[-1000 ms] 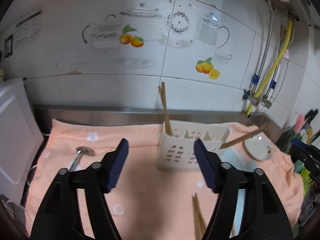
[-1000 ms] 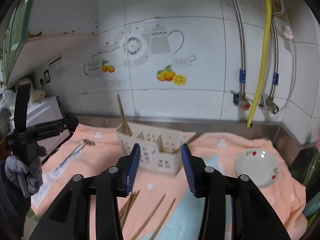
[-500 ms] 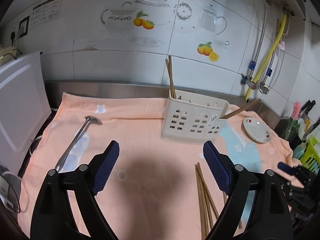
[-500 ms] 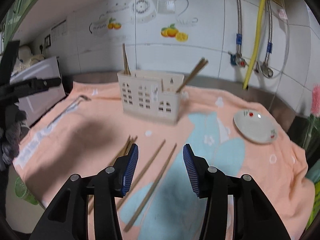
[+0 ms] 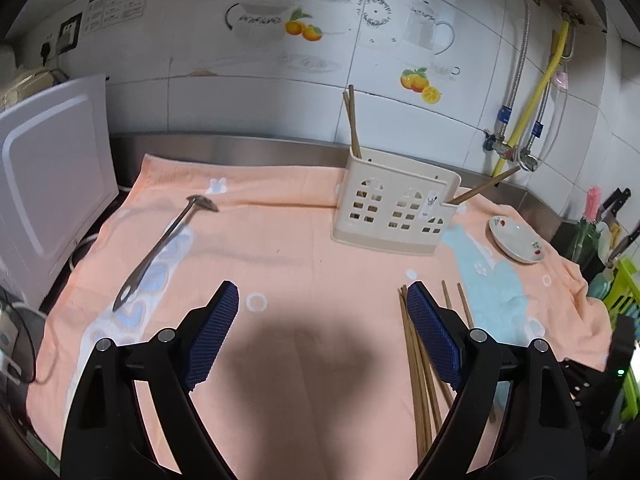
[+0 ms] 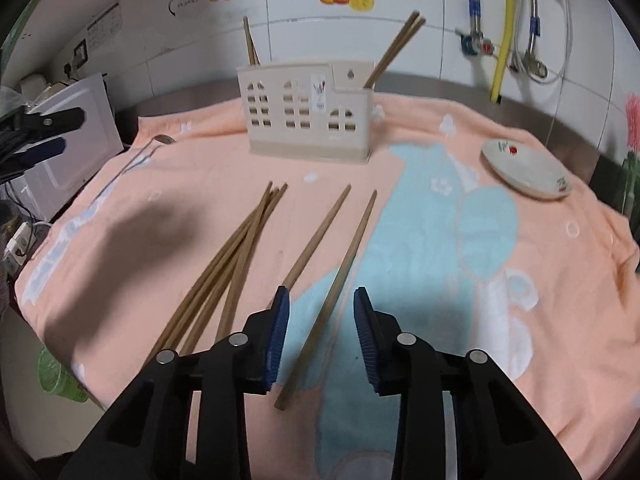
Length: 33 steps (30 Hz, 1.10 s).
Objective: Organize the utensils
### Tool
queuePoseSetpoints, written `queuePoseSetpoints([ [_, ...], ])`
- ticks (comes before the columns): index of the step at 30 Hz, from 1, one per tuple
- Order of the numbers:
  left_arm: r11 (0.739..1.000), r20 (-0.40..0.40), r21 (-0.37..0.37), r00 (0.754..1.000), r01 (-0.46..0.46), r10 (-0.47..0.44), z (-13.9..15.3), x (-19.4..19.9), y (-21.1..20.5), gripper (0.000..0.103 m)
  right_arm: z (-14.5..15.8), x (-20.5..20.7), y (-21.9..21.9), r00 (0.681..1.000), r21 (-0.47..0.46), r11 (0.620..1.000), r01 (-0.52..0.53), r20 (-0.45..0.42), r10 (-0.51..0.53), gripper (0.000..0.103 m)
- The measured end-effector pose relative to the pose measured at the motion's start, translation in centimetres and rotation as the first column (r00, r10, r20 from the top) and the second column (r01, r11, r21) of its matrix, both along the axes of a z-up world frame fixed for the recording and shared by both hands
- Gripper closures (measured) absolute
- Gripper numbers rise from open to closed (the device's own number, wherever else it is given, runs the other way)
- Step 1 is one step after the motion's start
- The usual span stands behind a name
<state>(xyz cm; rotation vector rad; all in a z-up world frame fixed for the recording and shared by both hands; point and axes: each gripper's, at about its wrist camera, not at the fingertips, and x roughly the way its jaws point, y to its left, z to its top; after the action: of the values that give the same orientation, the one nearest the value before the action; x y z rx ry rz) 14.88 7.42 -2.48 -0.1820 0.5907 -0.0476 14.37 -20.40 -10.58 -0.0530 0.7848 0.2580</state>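
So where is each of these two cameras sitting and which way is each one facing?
Left wrist: on the left gripper, jaws wide apart and empty, facing down the orange towel towards the cream utensil holder and tiled wall.
Right wrist: on the right gripper, jaws closing astride one loose chopstick, not yet pressing it; same wall ahead, the left gripper at the left edge.
Shared: holder, towel, small dish, metal ladle, the chopstick bundle.

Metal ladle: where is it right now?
The metal ladle lies flat on the left side of the peach towel in the left wrist view, left of the cream utensil holder, near the white appliance.
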Motion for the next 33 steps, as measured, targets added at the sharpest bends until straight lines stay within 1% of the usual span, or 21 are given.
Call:
queuePoseSetpoints([
  [1,1.0,-0.002,-0.005,1.0,-0.001,0.001,-0.2,-0.3,0.2,0.018,-0.3,0.1,0.0,1.0,0.005,1.0,0.009,-0.01,-0.009,0.075],
  [5,1.0,-0.002,0.005,1.0,-0.011,0.011,-0.8,-0.9,0.6,0.018,-1.4,0.6,0.1,0.998,0.031,0.999,0.041,-0.046,-0.039,0.079],
  [8,1.0,-0.009,-0.007,1.0,-0.013,0.013,-1.3,-1.3,0.9,0.018,-1.9,1.1,0.2,0.996,0.05,0.997,0.063,-0.067,-0.06,0.083],
  [16,0.999,-0.035,-0.032,0.999,-0.008,0.007,-2.6,-1.4,1.1,0.018,-2.8,2.3,0.2,0.988,0.063,0.991,0.116,-0.111,-0.109,0.09],
  [20,0.999,-0.049,-0.037,0.999,0.003,-0.005,-3.3,-1.5,0.8,0.018,-3.3,2.7,0.3,0.983,0.059,0.989,0.136,-0.134,-0.127,0.091],
  [27,0.999,-0.078,-0.045,0.997,0.016,-0.02,-4.4,-1.6,-0.1,0.018,-3.5,2.9,0.5,0.98,0.05,0.986,0.162,-0.129,-0.154,0.094],
  [33,0.999,-0.108,-0.038,0.993,0.036,-0.04,-5.5,-2.0,-1.2,0.018,-3.4,2.8,0.1,0.979,0.056,0.984,0.167,-0.124,-0.16,0.096],
])
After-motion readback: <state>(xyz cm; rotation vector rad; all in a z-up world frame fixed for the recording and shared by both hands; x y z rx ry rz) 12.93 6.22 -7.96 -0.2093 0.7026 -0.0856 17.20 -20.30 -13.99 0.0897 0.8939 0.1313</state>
